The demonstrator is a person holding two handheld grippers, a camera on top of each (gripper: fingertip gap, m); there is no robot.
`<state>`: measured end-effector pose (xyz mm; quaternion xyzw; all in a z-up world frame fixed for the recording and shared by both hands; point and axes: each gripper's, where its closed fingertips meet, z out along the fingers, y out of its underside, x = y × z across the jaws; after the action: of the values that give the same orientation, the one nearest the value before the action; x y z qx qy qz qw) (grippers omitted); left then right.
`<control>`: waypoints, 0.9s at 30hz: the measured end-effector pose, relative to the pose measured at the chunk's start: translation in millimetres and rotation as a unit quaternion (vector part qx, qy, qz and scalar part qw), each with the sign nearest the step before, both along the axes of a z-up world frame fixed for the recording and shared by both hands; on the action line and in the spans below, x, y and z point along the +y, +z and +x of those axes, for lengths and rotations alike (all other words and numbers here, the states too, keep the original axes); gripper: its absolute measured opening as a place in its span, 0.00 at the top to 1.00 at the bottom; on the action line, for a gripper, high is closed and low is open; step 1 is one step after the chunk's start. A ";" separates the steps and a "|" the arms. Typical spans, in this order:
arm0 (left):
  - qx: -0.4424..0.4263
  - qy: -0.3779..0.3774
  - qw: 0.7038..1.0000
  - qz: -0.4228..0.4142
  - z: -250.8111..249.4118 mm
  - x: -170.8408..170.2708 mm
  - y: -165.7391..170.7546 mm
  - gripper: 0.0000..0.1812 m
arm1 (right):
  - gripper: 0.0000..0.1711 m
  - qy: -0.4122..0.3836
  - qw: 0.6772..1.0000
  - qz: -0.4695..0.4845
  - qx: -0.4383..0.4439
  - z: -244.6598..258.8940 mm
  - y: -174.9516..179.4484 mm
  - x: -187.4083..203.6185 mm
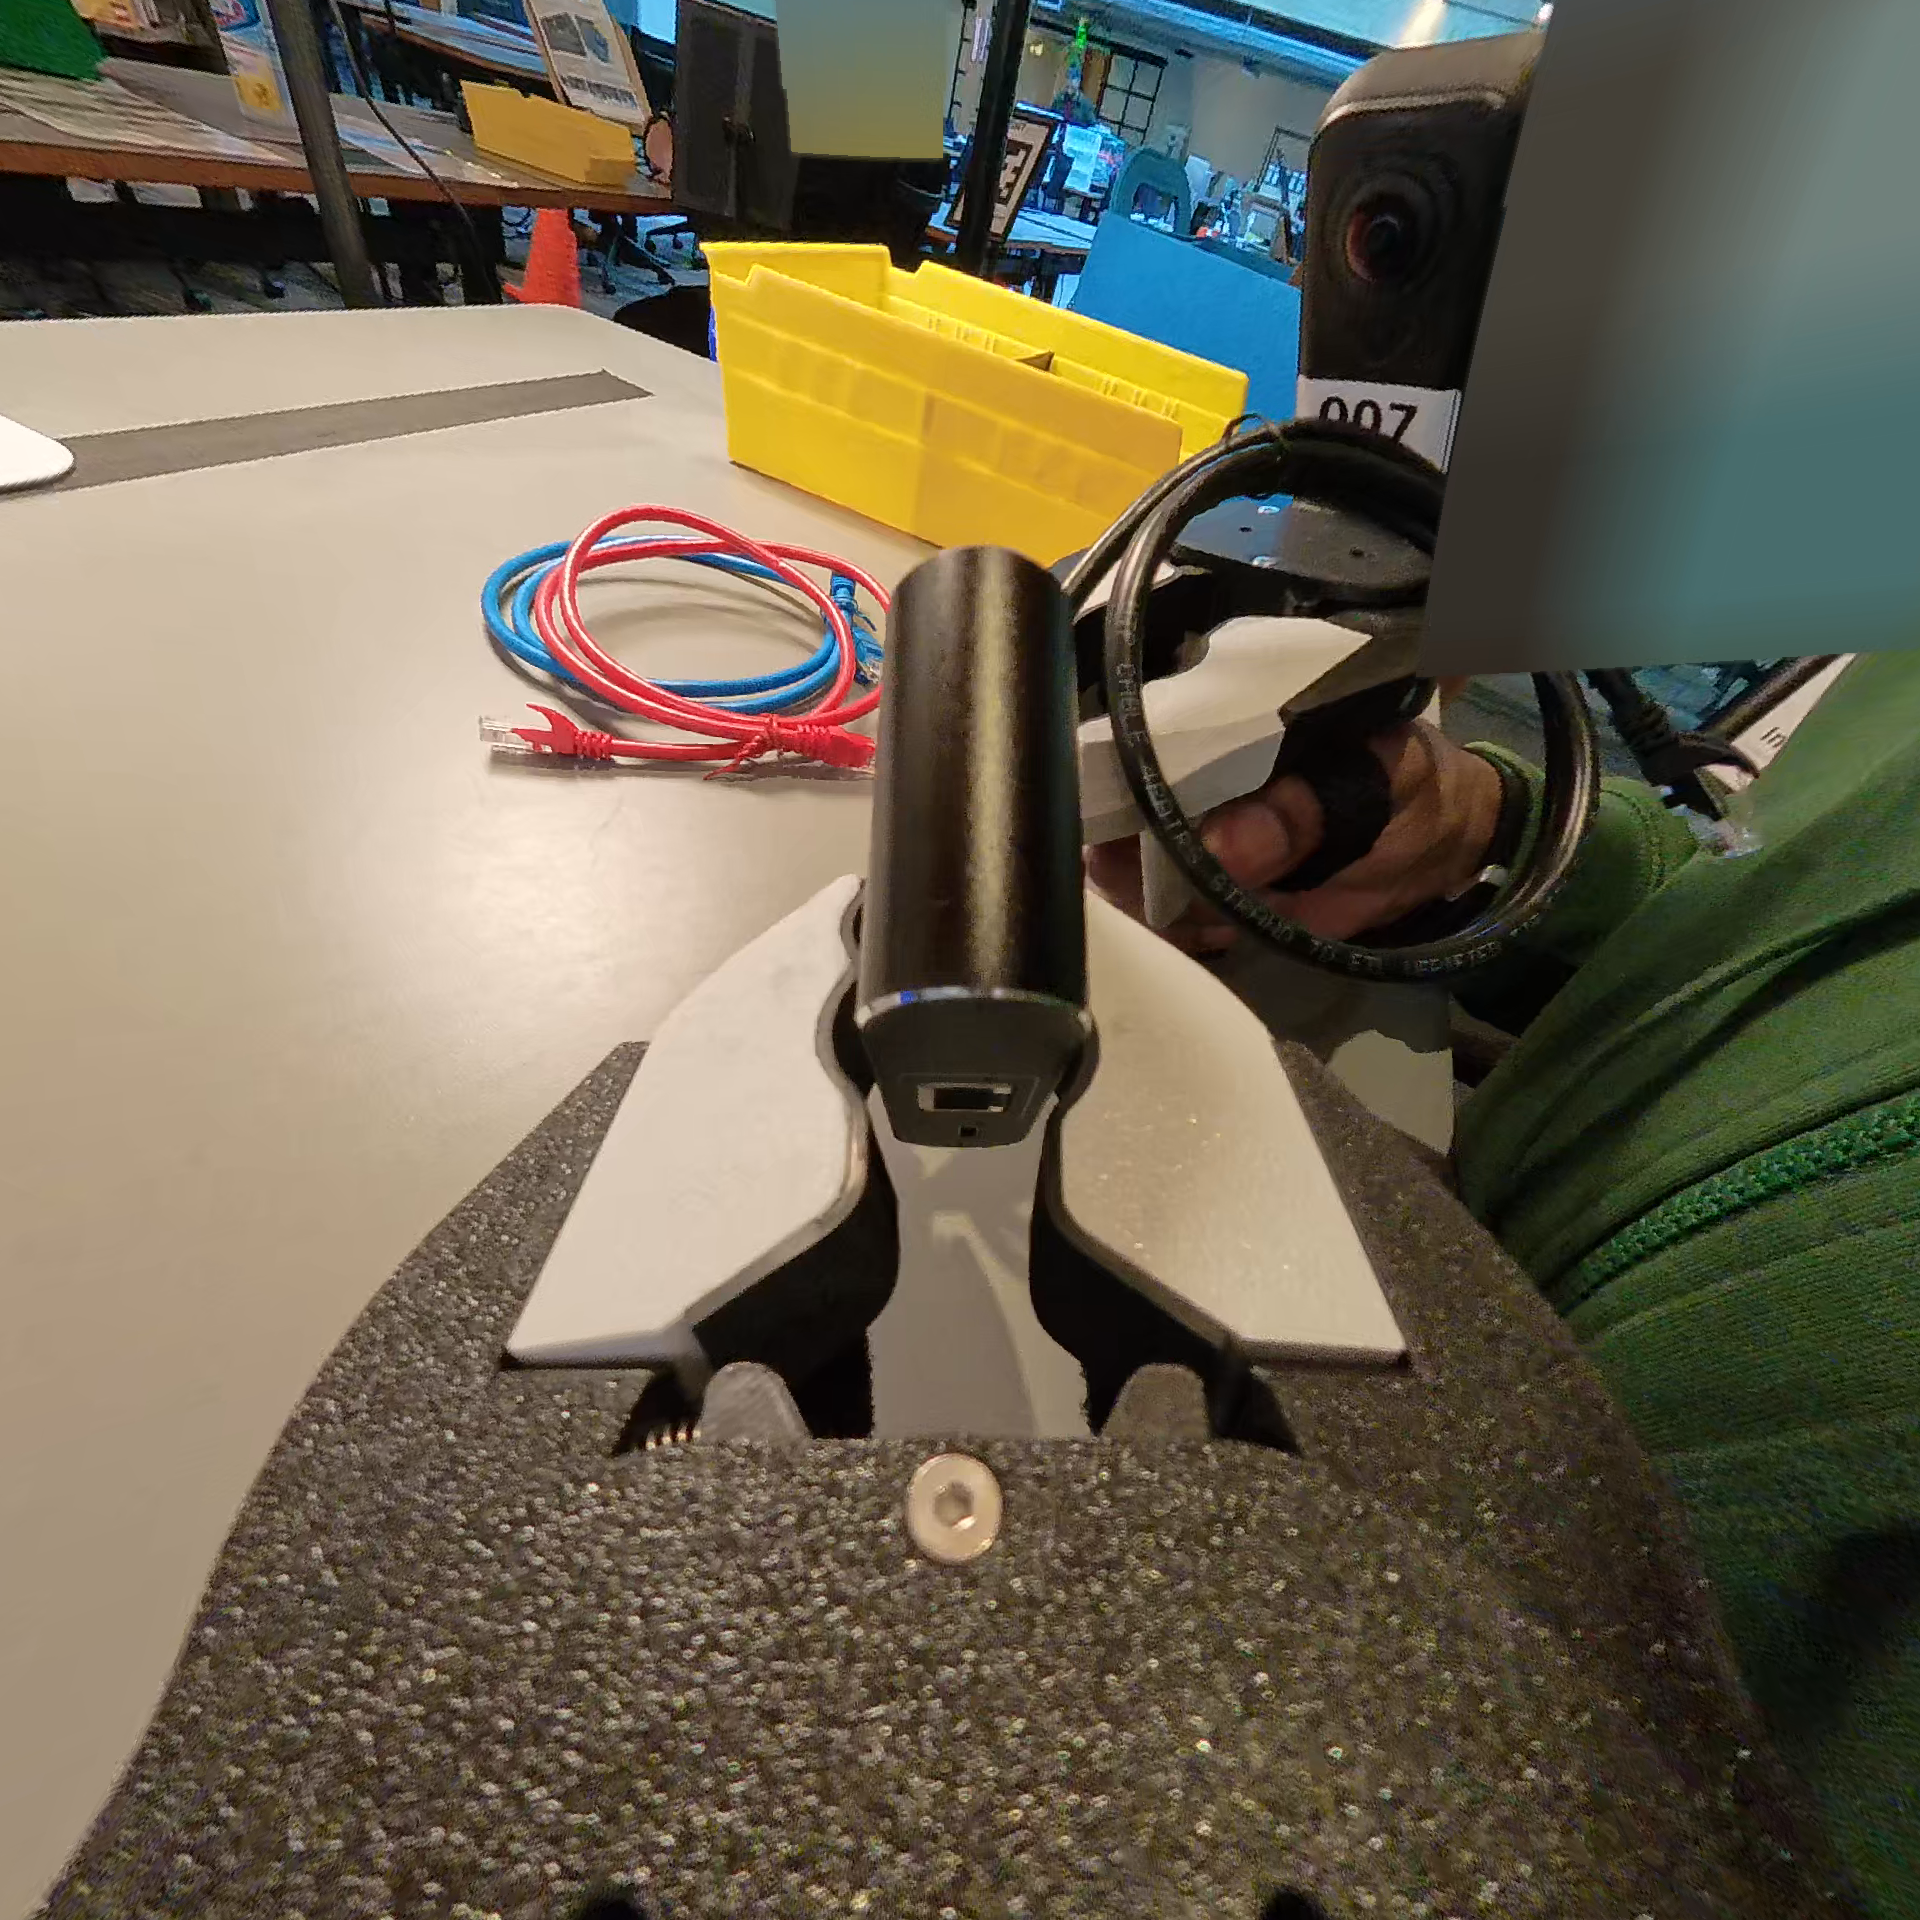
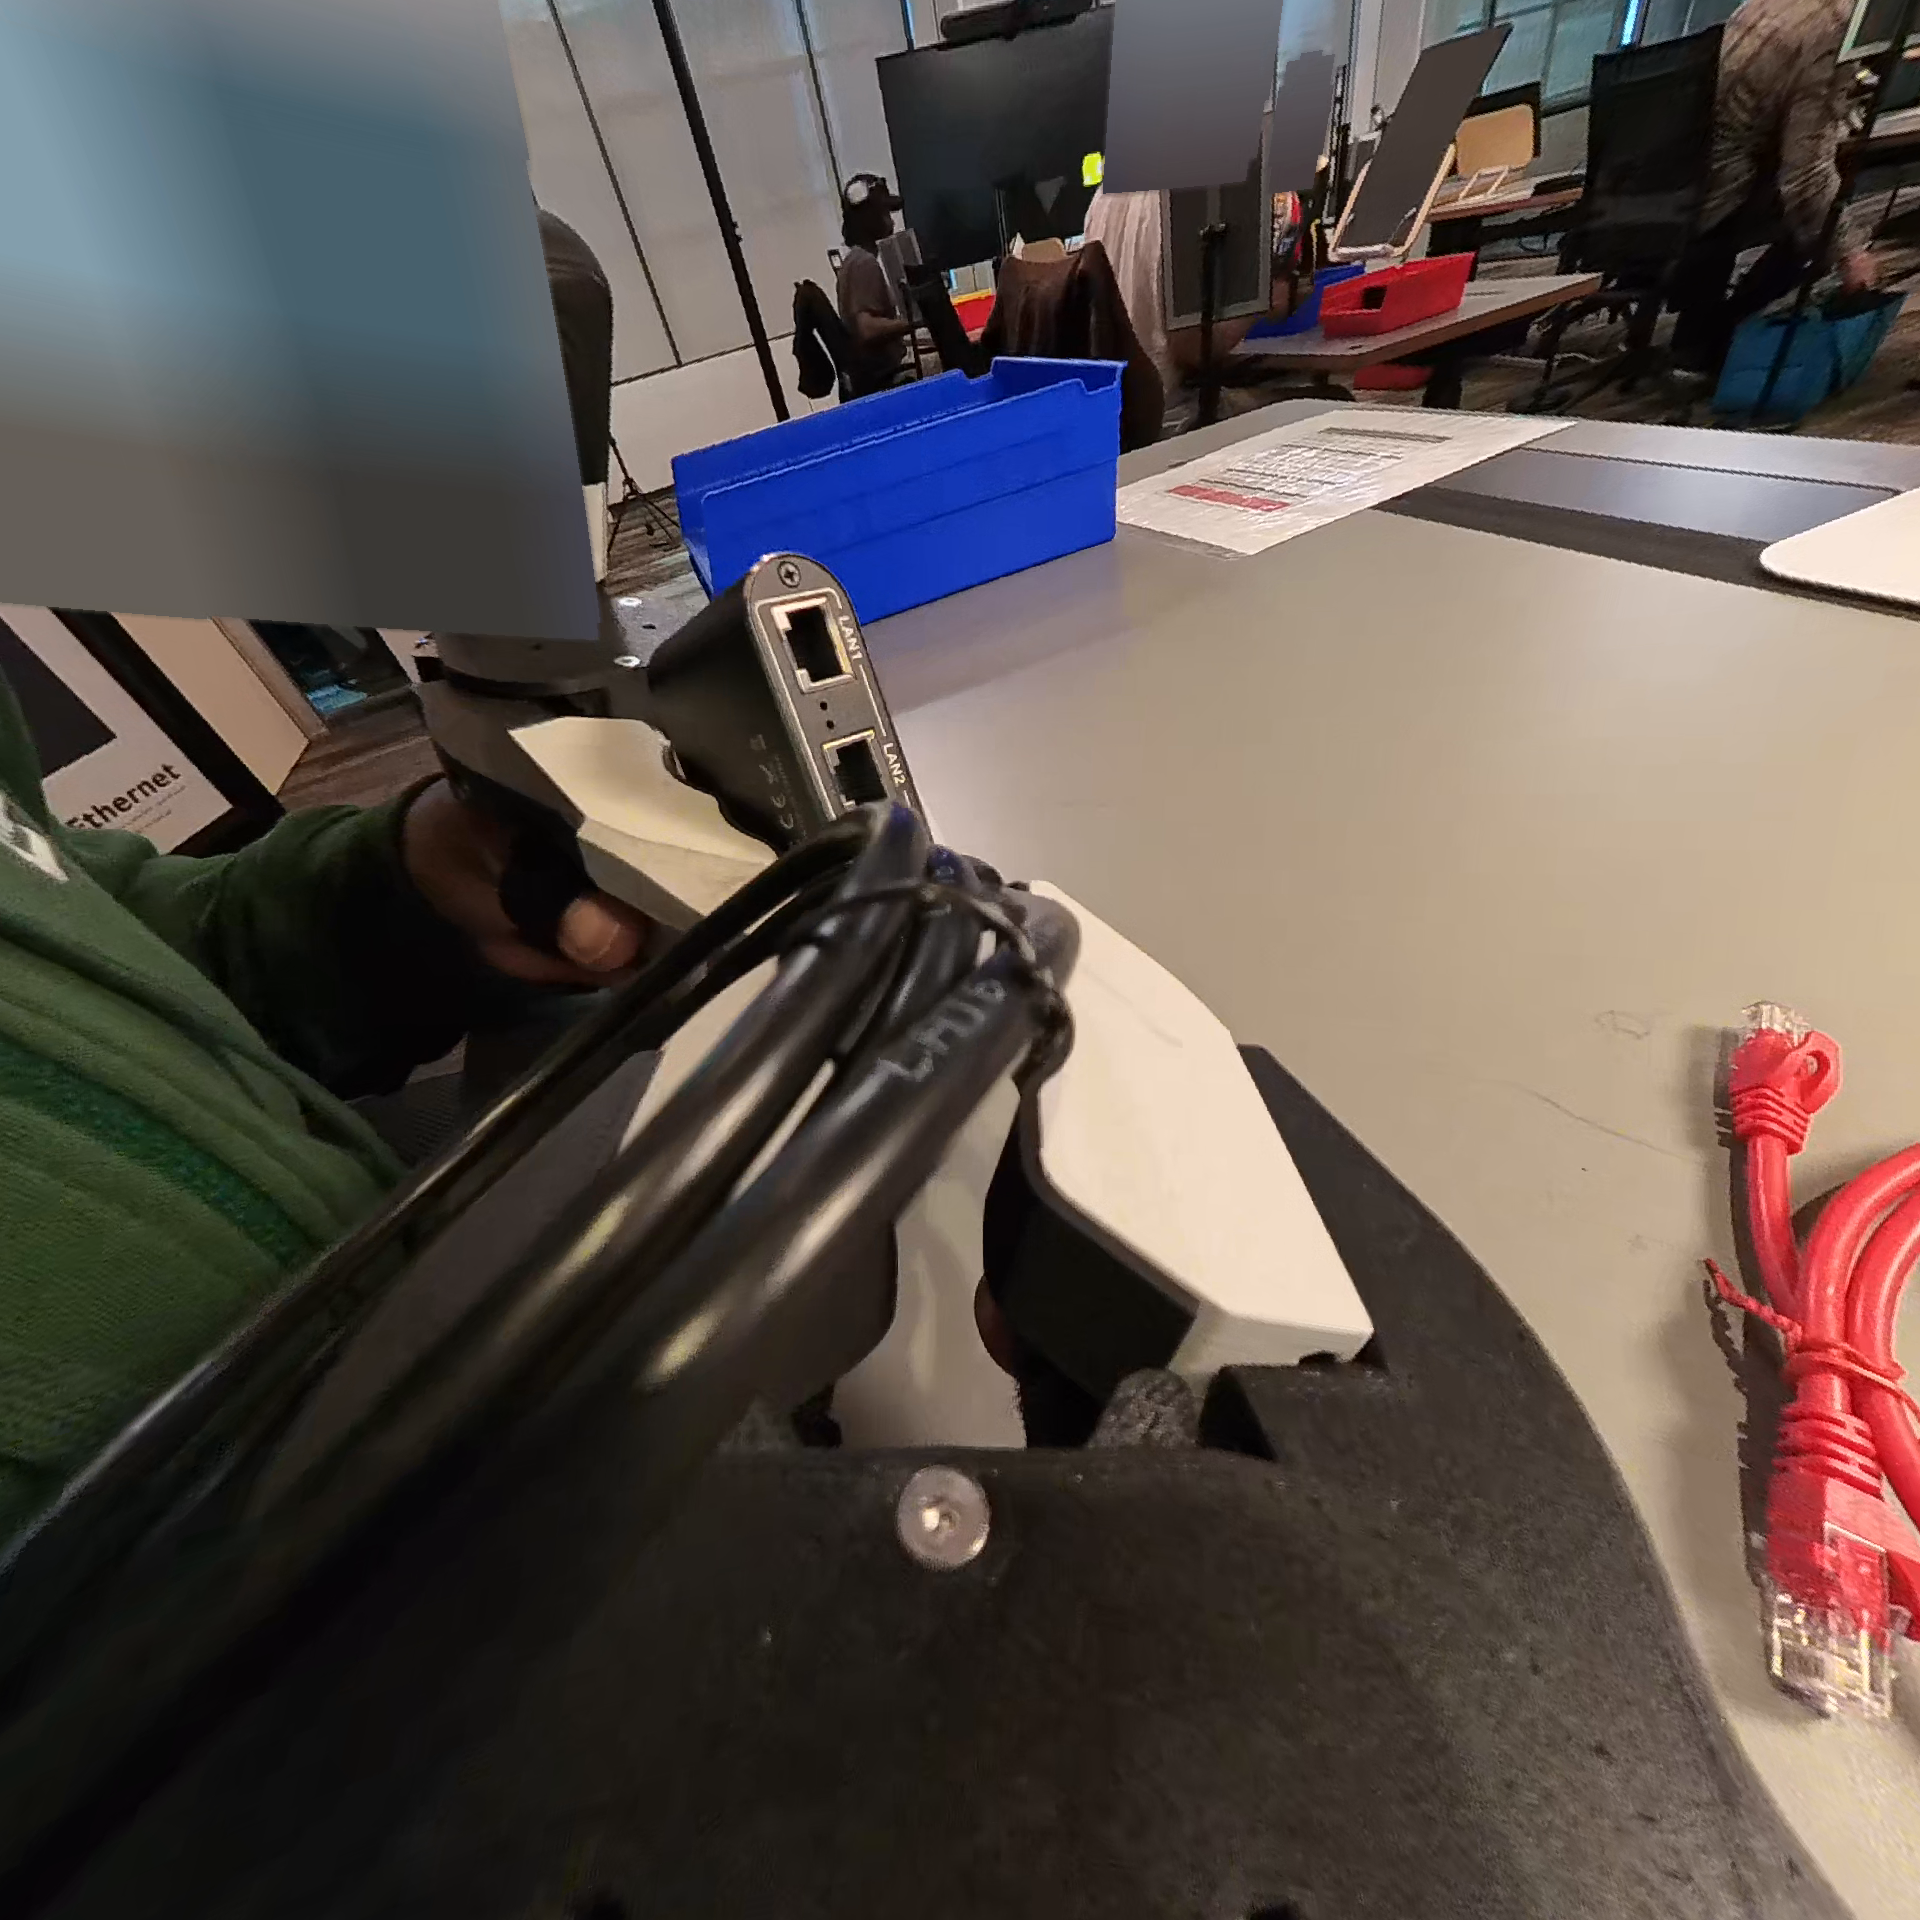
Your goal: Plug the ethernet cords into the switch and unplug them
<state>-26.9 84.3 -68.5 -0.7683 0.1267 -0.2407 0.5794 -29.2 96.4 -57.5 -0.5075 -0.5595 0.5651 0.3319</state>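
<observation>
My left gripper [image 1: 971, 935] is shut on the black switch [image 1: 971, 769] and holds it upright above the grey table [image 1: 260, 883]. In the right wrist view the switch [image 2: 821, 717] shows two empty ports facing my right gripper. My right gripper [image 2: 997, 935] is shut on a coiled black cord [image 2: 831, 1039], close below the switch. It also shows in the left wrist view [image 1: 1143, 842], with the black coil [image 1: 1127, 665]. A coiled red cord [image 1: 665, 707] and a blue cord [image 1: 520, 644] lie on the table; the red one also shows in the right wrist view [image 2: 1808, 1351].
A yellow bin [image 1: 935, 416] stands behind the loose cords. A blue bin [image 2: 904, 488] stands at the table's far edge, with a laminated sheet [image 2: 1320, 468] and a white pad [image 2: 1860, 551] beside it. A person's green sleeve [image 2: 156, 1091] is at the near side. Less than 4 cm separates the two grippers' tips.
</observation>
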 end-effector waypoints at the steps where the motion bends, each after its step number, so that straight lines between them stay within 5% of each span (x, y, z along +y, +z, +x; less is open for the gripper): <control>1: 0.009 0.003 1.000 0.004 -0.3 0.6 0.1 0.84 | 0.89 -0.002 1.000 0.001 0.002 0.2 0.5 0.5; 11: 0.085 0.011 0.996 0.008 0.3 7.3 -8.2 0.84 | 0.90 -0.031 0.998 0.050 -0.004 4.2 -2.8 8.9; 18: 0.031 -0.055 0.998 -0.010 7.6 5.6 -6.6 0.84 | 0.90 0.024 0.999 0.029 0.000 7.5 -1.6 5.4; 23: 0.043 -0.039 0.998 0.003 6.6 11.9 -4.7 0.71 | 0.92 0.038 0.999 0.023 0.012 9.7 1.7 1.0; 27: 0.058 -0.057 0.997 0.010 9.3 10.6 -5.3 0.72 | 0.93 0.049 0.999 0.018 0.012 11.5 2.0 -0.9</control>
<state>-17.6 95.0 -73.7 -0.7666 0.2058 -0.2268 0.5644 -17.7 95.5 -55.5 -0.4665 -0.5896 0.5768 0.3195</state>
